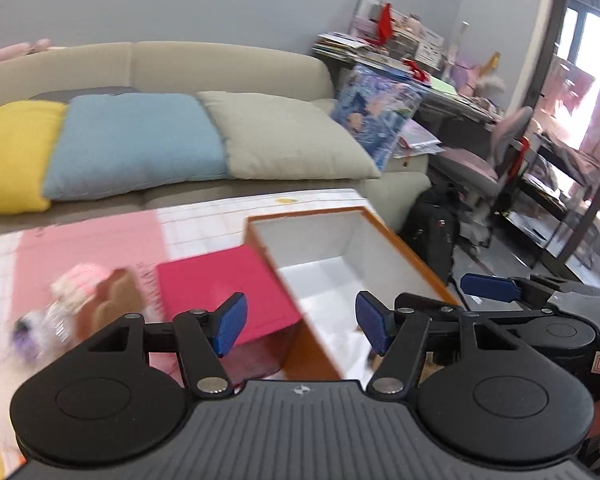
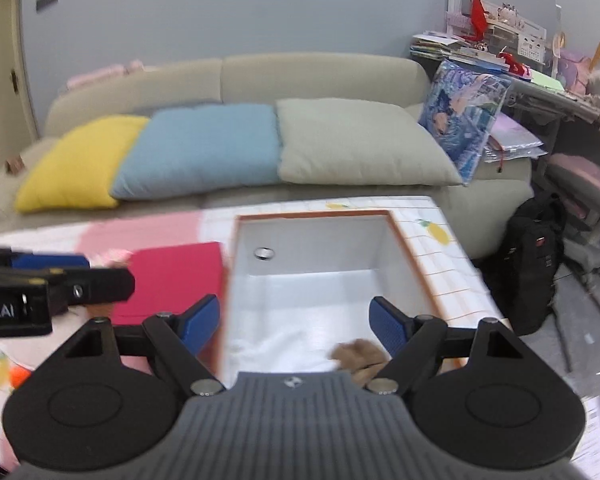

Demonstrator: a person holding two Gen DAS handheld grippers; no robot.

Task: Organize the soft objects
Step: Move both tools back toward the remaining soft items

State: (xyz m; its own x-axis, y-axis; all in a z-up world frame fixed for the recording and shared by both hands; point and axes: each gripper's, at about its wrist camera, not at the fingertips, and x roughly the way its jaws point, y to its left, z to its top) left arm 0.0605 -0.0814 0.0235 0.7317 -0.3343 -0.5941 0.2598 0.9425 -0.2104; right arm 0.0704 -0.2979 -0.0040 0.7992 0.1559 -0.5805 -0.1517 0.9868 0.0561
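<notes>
An orange box with a white inside (image 1: 400,248) (image 2: 404,240) stands open on the table. A white cloth (image 2: 284,344) and a brown plush (image 2: 360,354) lie in its near end. My right gripper (image 2: 296,322) is open and empty, just above the box's near end. My left gripper (image 1: 300,322) is open and empty over the box's left wall. A red box (image 1: 224,292) (image 2: 172,280) stands left of the orange box. Blurred soft toys, pink and brown (image 1: 100,292), lie on the table further left.
The table has a pink and white checked cover (image 1: 100,236) (image 2: 440,256). A beige sofa (image 2: 324,72) behind it holds yellow, blue and beige cushions. A black backpack (image 2: 536,264), a chair and a cluttered desk stand at the right. An orange ball (image 2: 20,376) lies near left.
</notes>
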